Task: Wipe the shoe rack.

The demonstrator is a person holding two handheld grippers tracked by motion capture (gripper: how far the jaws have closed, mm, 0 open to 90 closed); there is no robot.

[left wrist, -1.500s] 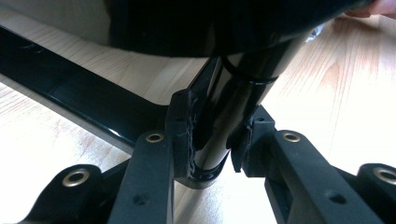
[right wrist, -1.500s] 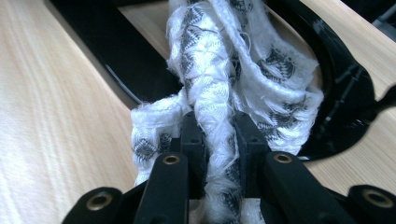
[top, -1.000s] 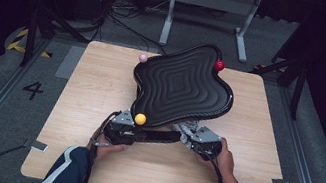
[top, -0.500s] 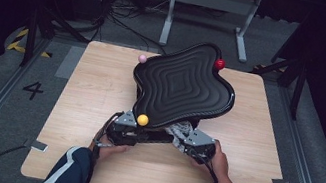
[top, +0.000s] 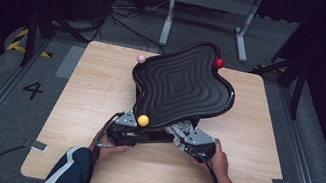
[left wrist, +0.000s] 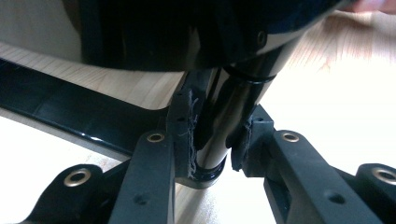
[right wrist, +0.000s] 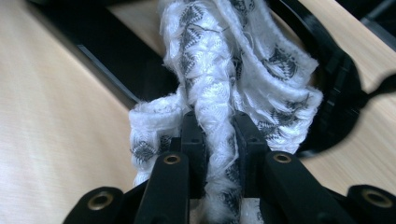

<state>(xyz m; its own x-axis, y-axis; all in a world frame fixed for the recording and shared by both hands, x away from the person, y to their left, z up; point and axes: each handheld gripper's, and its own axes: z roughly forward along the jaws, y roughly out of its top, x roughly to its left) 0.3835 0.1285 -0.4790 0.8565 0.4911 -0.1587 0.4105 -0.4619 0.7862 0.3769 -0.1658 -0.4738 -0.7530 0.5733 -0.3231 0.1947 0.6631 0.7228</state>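
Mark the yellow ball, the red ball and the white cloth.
yellow ball (top: 143,120), high view, its centre.
red ball (top: 218,62), high view, its centre.
white cloth (right wrist: 212,70), right gripper view, the twisted fold above the jaws.

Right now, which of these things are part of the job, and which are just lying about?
In use:
- black wavy tray, tilted up
- its black post, clamped by the left gripper
- white patterned cloth, pinched by the right gripper

Lying about:
- metal stand
- floor cables
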